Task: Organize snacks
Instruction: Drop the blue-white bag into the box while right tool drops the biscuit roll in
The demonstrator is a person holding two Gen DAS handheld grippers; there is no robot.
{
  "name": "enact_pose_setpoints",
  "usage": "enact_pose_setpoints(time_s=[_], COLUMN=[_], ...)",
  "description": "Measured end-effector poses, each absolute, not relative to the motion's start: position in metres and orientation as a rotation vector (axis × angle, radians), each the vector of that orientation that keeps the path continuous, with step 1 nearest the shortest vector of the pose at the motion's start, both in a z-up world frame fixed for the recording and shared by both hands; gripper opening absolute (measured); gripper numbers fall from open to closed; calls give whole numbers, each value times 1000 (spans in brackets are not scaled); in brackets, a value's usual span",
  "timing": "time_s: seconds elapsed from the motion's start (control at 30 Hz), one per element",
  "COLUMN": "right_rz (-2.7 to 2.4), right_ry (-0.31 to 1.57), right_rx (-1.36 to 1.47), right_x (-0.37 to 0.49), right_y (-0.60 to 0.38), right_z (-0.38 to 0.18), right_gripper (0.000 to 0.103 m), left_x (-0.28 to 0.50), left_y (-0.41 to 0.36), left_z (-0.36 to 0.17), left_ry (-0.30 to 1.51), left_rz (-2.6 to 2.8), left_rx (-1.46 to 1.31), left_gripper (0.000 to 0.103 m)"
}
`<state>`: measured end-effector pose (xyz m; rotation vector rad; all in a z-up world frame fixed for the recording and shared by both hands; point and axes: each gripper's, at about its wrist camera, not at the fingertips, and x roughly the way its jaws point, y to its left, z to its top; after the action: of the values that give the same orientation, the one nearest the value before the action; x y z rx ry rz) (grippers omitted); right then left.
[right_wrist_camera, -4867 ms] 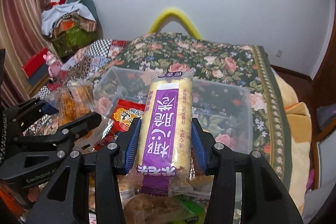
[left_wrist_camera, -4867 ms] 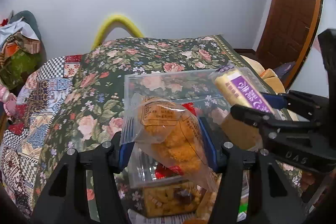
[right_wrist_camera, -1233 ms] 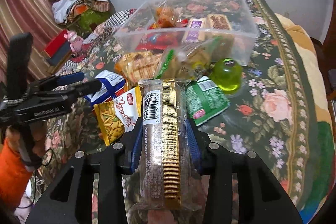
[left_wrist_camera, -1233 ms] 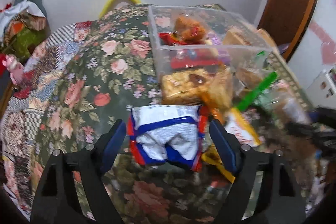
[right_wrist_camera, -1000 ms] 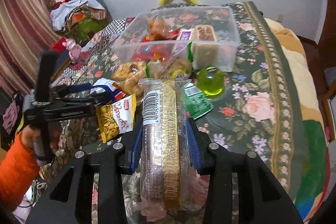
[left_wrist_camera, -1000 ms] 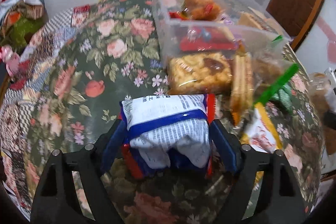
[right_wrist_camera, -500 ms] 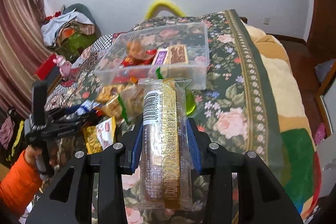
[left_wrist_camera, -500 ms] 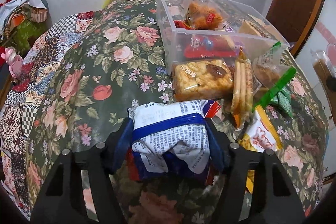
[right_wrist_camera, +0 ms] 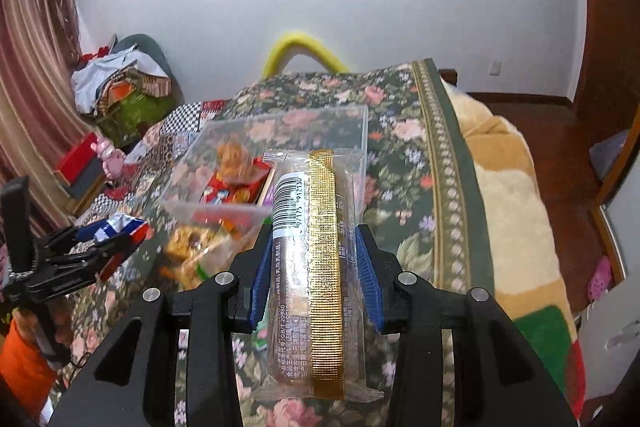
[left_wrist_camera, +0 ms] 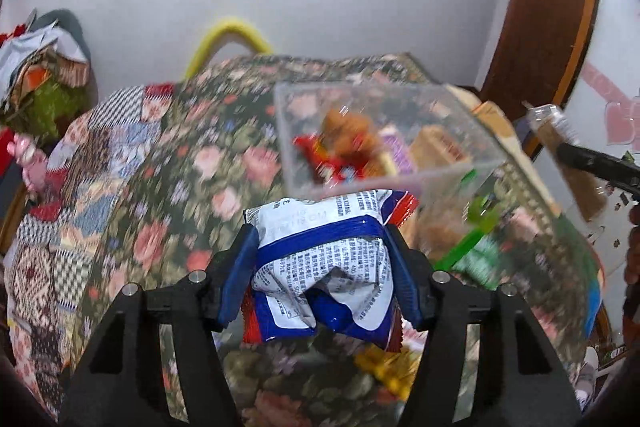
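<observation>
My left gripper (left_wrist_camera: 326, 267) is shut on a blue, white and red snack bag (left_wrist_camera: 324, 267) and holds it above the floral bed cover, short of the clear plastic box (left_wrist_camera: 400, 183). My right gripper (right_wrist_camera: 312, 267) is shut on a long clear packet with a gold stripe (right_wrist_camera: 316, 267), raised above the bed in front of the same box (right_wrist_camera: 288, 131). The box holds several snacks. The left gripper with its bag also shows in the right wrist view (right_wrist_camera: 108, 231), at the left.
Loose snack packets (right_wrist_camera: 192, 251) lie on the floral cover (right_wrist_camera: 404, 187) in front of the box; a green clip (left_wrist_camera: 464, 247) and a yellow packet (left_wrist_camera: 384, 371) lie among them. A beige blanket (right_wrist_camera: 512, 187) hangs off the right side. Clothes (right_wrist_camera: 120, 83) pile up at the left.
The left gripper has closed on the blue and white bag and lifted it towards the box. The right gripper has risen with the gold-striped packet and come closer to the box.
</observation>
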<state>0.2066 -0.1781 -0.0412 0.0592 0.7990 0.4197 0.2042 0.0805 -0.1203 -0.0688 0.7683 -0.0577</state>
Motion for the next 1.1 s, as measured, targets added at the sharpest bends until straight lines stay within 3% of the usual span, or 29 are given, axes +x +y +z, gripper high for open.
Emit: enact_pose_setpoints(time_s=[0.23,0.83,0.87,0.93,1.1], right_rz=[417,421,421,418,422], right_ry=[771,841,843,848,864], right_rx=[38,12,9,0,-14], right_x=[231,309,312,318,331], right_y=[-173,-150,-148,-144,-134], right_z=[-36,-67,-69,-72,-79], right_gripper=[36,36,36,36,36], left_x=[239,323,327,333,340], left_y=[58,44,45,45,44], left_z=[-109,-139,-142,-147,-151], left_ry=[742,796,800,824,813], left_rz=[-99,-128,-126,-142,-127], left_rx=[-34,-29,-30,-39,-24], left_gripper=[62,62,59,42,42])
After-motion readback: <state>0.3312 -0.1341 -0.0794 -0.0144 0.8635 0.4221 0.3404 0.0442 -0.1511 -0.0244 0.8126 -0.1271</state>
